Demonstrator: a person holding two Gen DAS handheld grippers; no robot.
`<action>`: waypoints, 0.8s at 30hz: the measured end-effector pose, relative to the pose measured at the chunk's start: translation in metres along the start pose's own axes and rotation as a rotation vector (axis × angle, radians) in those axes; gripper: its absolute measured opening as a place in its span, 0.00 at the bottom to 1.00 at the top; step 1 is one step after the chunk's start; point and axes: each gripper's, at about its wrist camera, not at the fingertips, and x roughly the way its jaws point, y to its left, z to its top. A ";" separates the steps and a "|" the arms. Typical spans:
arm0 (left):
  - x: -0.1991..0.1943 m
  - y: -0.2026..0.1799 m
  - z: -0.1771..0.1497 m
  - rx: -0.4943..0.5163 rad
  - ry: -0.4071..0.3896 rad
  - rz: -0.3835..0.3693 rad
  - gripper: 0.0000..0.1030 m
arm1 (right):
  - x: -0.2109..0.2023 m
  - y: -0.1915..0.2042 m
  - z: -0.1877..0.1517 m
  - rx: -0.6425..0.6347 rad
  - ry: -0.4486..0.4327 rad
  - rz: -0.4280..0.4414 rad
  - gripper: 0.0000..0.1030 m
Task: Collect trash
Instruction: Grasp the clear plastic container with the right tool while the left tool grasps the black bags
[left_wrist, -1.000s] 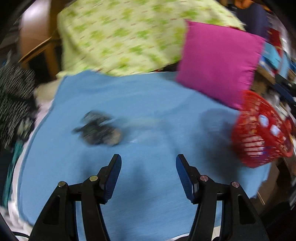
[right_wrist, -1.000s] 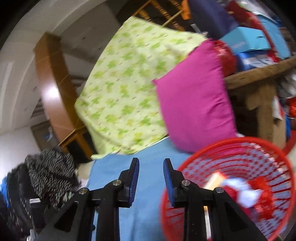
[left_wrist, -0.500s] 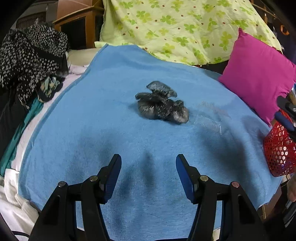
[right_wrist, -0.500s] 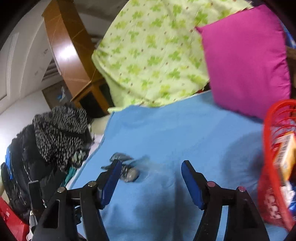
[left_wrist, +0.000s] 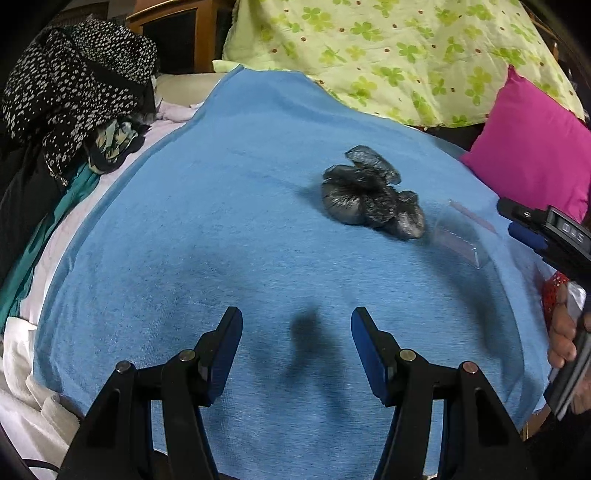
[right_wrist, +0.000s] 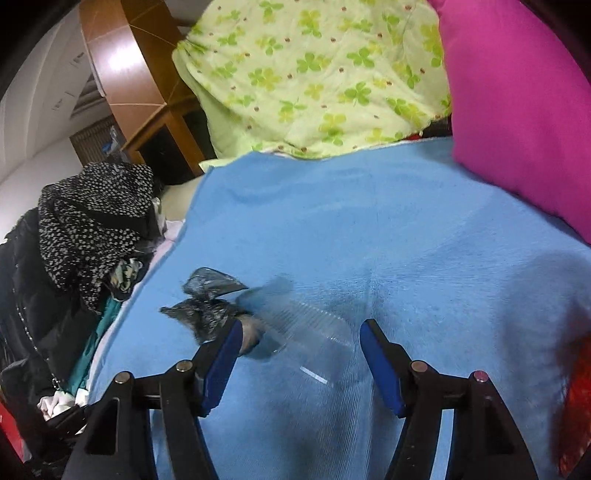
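On the blue blanket, the left gripper hovers released over bare cloth. A crumpled black plastic bag lies near the blanket's middle, a clear plastic container just beside it toward the right edge. The right gripper, jaws spread after slightly narrowing, straddles that container without pressing it.

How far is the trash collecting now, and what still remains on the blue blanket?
Nothing is in hand: the left gripper and right gripper are both open and empty. The crumpled black bag and clear plastic container still lie on the blue blanket. The right gripper is nearest the container.
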 end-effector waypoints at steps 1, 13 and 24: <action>0.002 0.001 0.000 0.000 0.004 0.002 0.60 | 0.007 -0.003 0.002 0.009 0.010 -0.001 0.68; 0.011 -0.002 0.005 0.010 0.018 0.010 0.60 | 0.054 -0.015 0.014 0.082 0.120 0.142 0.68; 0.020 0.001 0.007 -0.013 0.027 0.000 0.60 | 0.045 0.035 -0.019 -0.212 0.197 0.123 0.50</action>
